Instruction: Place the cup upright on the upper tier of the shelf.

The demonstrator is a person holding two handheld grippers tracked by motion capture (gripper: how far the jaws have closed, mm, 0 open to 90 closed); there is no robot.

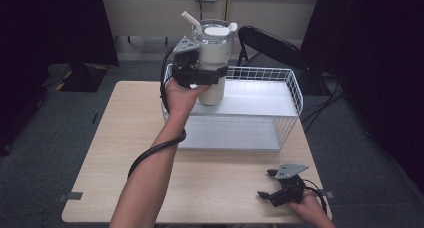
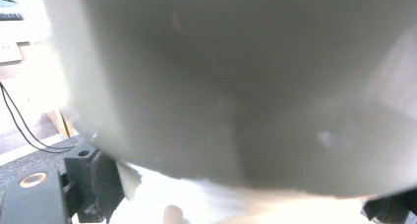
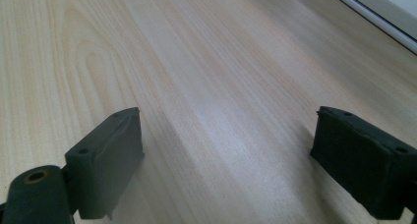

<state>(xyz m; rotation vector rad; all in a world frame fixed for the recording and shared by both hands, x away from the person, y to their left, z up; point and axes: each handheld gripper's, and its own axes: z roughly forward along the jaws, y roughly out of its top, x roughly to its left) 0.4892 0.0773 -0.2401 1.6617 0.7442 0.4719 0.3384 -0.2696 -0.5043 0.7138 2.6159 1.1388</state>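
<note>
The left tongs (image 1: 212,78) are clamping a white lidded plastic tumbler with a straw (image 1: 215,48) above the white wire basket (image 1: 295,90) at twelve o'clock, while the right tongs (image 1: 267,183) are lying wide open, holding nothing.

So the wire rack (image 1: 292,90) sits toward the back of the table (image 1: 100,153), a bit right of centre. The tumbler (image 1: 214,63) is up over the rack's left end, with the left gripper (image 1: 202,77) clamped round it from the left. The right gripper (image 1: 267,184) is way down at the table's front right corner, well apart from the rack. A chair (image 1: 270,43) stands behind the table.
</note>
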